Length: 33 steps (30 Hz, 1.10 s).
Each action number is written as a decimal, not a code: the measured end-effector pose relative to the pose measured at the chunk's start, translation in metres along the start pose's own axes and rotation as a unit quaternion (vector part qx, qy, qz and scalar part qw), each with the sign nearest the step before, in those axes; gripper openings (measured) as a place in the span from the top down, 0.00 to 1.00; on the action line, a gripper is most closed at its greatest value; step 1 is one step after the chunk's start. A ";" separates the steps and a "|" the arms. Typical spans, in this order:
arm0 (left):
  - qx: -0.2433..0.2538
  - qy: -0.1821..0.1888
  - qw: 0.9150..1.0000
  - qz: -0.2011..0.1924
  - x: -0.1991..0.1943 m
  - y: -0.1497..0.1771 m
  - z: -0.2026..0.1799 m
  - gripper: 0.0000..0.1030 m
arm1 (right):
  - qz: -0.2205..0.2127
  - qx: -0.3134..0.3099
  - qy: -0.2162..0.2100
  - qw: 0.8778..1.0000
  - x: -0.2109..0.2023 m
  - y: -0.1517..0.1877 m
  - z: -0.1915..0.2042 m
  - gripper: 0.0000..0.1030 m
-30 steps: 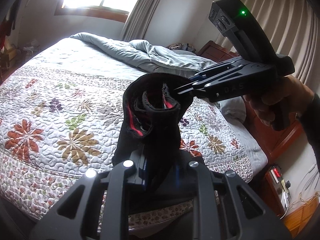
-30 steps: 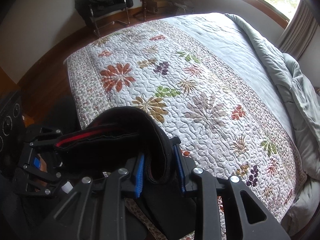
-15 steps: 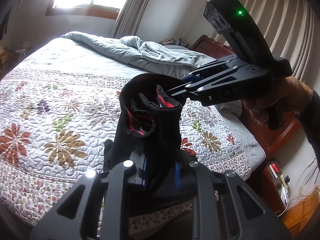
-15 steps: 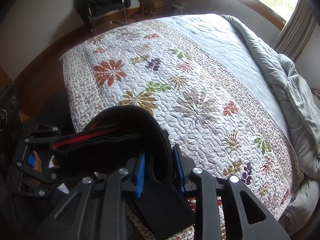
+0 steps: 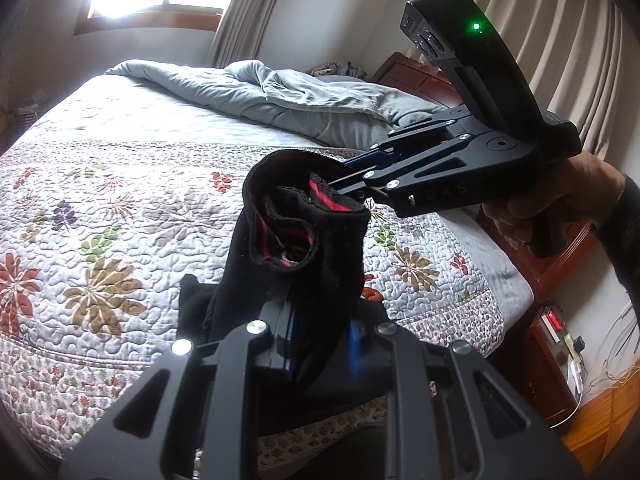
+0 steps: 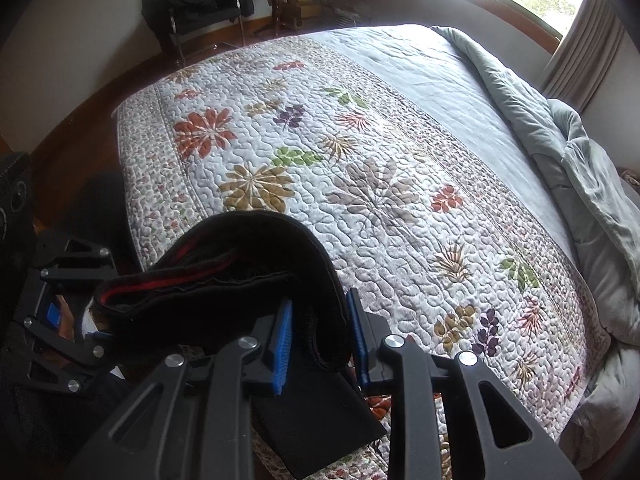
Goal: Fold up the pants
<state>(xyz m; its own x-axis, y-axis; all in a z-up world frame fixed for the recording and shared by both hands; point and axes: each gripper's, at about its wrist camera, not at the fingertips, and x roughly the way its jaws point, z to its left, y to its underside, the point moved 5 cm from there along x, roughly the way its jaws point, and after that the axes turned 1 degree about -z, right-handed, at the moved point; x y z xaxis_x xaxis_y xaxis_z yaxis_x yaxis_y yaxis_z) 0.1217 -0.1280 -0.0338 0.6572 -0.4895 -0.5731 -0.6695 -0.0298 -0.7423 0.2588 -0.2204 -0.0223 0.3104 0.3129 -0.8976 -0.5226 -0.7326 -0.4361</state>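
The black pants (image 5: pixel 316 248) with red inner stripes hang bunched in the air above the near edge of the bed. My left gripper (image 5: pixel 320 344) is shut on the waistband from below. My right gripper (image 5: pixel 344 184) comes in from the right and is shut on the far side of the same waistband. In the right wrist view the pants (image 6: pixel 240 280) arch between my right gripper (image 6: pixel 320 344), whose blue pads (image 6: pixel 283 344) pinch the band, and my left gripper (image 6: pixel 80 316) at the lower left. The rest of the cloth hangs down and is mostly hidden.
The bed carries a white floral quilt (image 6: pixel 360 168) with a rumpled grey duvet (image 5: pixel 280 96) along its far side. A wooden nightstand (image 5: pixel 560 272) and a device with a red light (image 5: pixel 554 320) stand to the right. A black chair (image 6: pixel 200 8) stands by the far wall.
Both grippers have stayed shut on the waistband. The pants have been lifted slightly and carried a little further over the bed, and the two grippers have drawn a bit apart.
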 end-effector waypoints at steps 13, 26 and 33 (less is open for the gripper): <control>0.016 0.003 0.999 0.033 0.040 0.015 -0.026 0.82 | -0.004 0.019 -0.006 1.000 0.014 0.040 -0.026 0.79; 0.027 0.001 0.998 0.064 0.074 0.032 -0.039 0.82 | -0.001 0.043 -0.028 0.999 0.040 0.074 -0.043 0.79; 0.034 0.001 0.996 0.077 0.089 0.040 -0.046 0.82 | 0.000 0.055 -0.037 0.998 0.050 0.091 -0.052 0.79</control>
<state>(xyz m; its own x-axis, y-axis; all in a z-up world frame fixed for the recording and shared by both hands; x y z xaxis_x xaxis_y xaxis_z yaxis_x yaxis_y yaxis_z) 0.1371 -0.2132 -0.0983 0.5480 -0.4854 -0.6812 -0.7373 0.1043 -0.6675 0.2679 -0.3032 -0.1035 0.2528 0.3588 -0.8985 -0.6086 -0.6630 -0.4360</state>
